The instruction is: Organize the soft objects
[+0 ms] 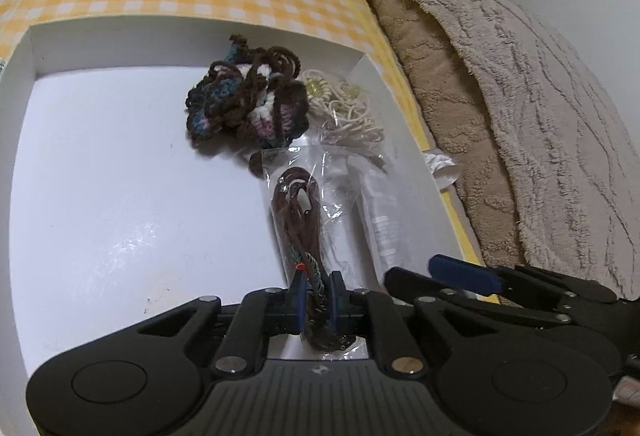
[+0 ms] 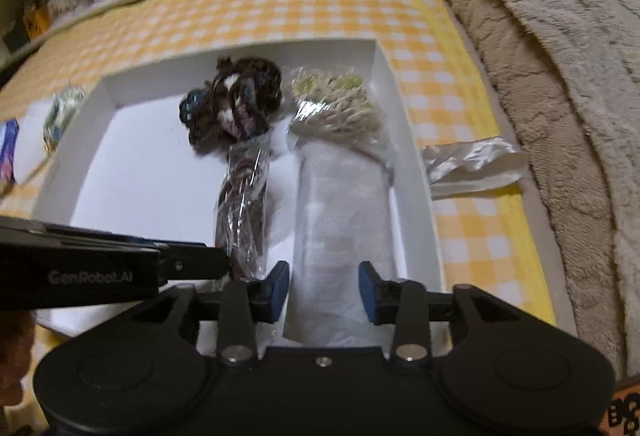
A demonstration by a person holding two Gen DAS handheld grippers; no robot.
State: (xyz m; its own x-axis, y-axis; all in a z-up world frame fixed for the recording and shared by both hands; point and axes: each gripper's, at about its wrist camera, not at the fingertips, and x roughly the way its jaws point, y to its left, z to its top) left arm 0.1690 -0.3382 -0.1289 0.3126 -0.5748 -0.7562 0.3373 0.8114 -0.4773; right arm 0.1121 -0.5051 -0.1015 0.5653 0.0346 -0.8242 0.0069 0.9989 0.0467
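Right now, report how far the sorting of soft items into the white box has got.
Done: the brown crocheted piece and the cream corded item lie at the far end of the white box. In hand: the left gripper is shut on the clear bag of brown cord; the right gripper straddles the white wrapped roll, pads apparently not pressing. Left: a crumpled clear wrapper outside the box.

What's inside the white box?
The white box holds a dark crocheted bundle, a clear bag of brown cord and a white wrapped roll. What lies underneath them is hidden.
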